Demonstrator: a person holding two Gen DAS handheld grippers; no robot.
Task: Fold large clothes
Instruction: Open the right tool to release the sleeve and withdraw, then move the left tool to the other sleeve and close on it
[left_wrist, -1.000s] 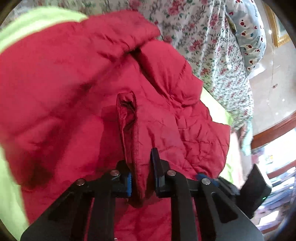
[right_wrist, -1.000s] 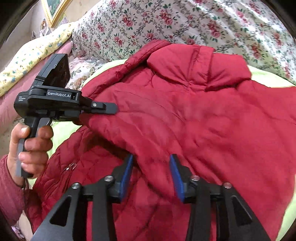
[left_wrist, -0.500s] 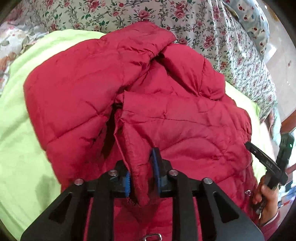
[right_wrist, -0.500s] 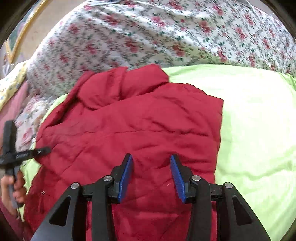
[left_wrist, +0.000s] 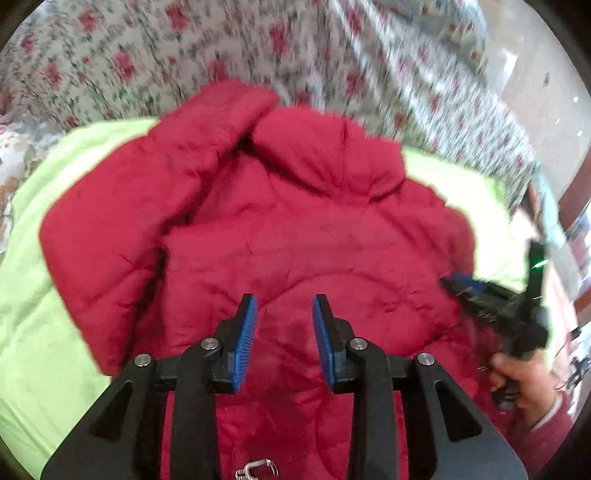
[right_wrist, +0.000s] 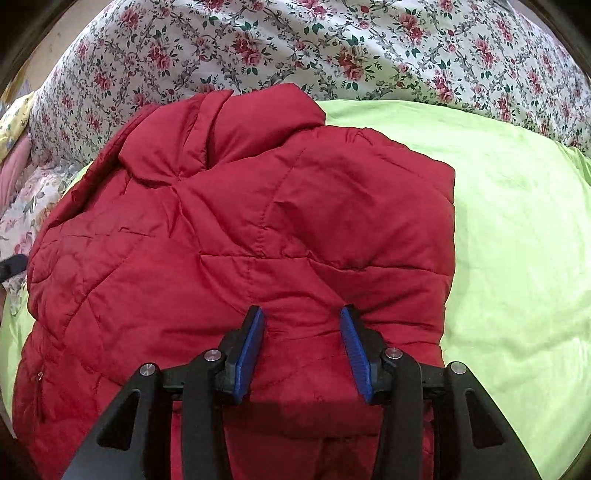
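Note:
A red quilted puffer jacket (left_wrist: 288, 236) lies on a lime-green sheet, collar toward the far side, with both sides folded in over its middle. It fills the right wrist view (right_wrist: 236, 236) too. My left gripper (left_wrist: 284, 306) is open and empty, just above the jacket's lower middle. My right gripper (right_wrist: 301, 317) is open and empty, its blue pads low over the fabric near the jacket's right folded edge. The right gripper also shows at the right of the left wrist view (left_wrist: 498, 302), held in a hand.
The lime-green sheet (right_wrist: 517, 229) covers the bed to the right of the jacket and also to its left (left_wrist: 33, 314). A floral quilt (right_wrist: 295, 40) is bunched along the far side. A metal zipper pull (left_wrist: 255, 469) lies at the jacket's near edge.
My left gripper has let go of the jacket fold and opened; the fold now lies flat on the jacket. My right gripper stayed open and shifted over the jacket's right part.

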